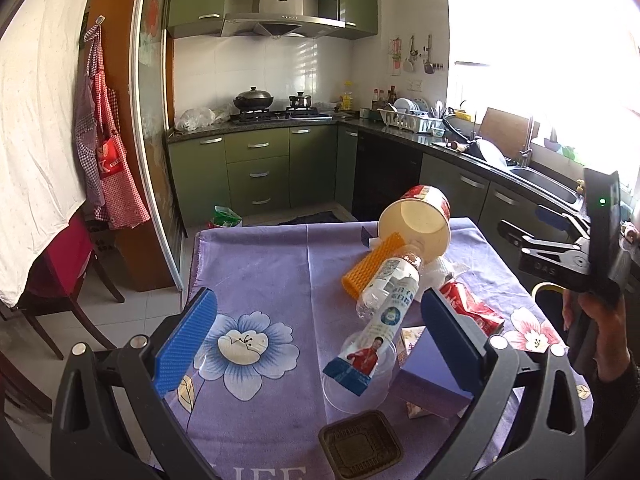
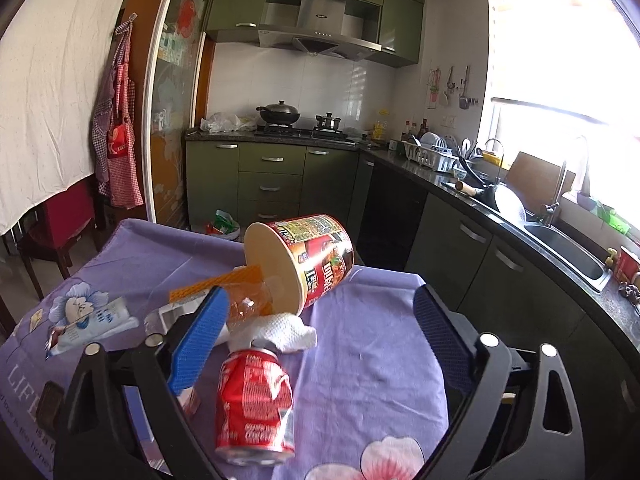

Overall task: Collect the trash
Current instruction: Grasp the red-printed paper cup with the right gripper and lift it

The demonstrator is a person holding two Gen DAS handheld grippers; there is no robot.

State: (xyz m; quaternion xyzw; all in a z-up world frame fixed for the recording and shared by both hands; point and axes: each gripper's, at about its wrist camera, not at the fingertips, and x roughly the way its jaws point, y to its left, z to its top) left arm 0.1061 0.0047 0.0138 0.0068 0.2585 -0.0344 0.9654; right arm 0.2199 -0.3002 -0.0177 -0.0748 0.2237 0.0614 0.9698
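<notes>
Trash lies on a table with a purple flowered cloth (image 1: 260, 264). A tipped instant-noodle cup (image 1: 416, 228) lies at the far side, also in the right wrist view (image 2: 316, 260). A clear plastic bottle (image 1: 390, 280) points into its mouth, beside an orange ridged piece (image 1: 372, 264). A crushed red can (image 1: 472, 306) lies to the right; in the right wrist view the can (image 2: 254, 400) lies between the fingers. A white tissue (image 2: 280, 330) sits behind it. My left gripper (image 1: 316, 340) is open above the table. My right gripper (image 2: 320, 340) is open around the can.
A clear plastic cup with a blue wrapper (image 1: 356, 364), a purple box (image 1: 430, 376) and a brown tray (image 1: 360, 444) lie near the front. Green kitchen cabinets (image 1: 256, 168), a counter with a sink (image 2: 568, 248) and a dark chair (image 1: 56, 280) surround the table.
</notes>
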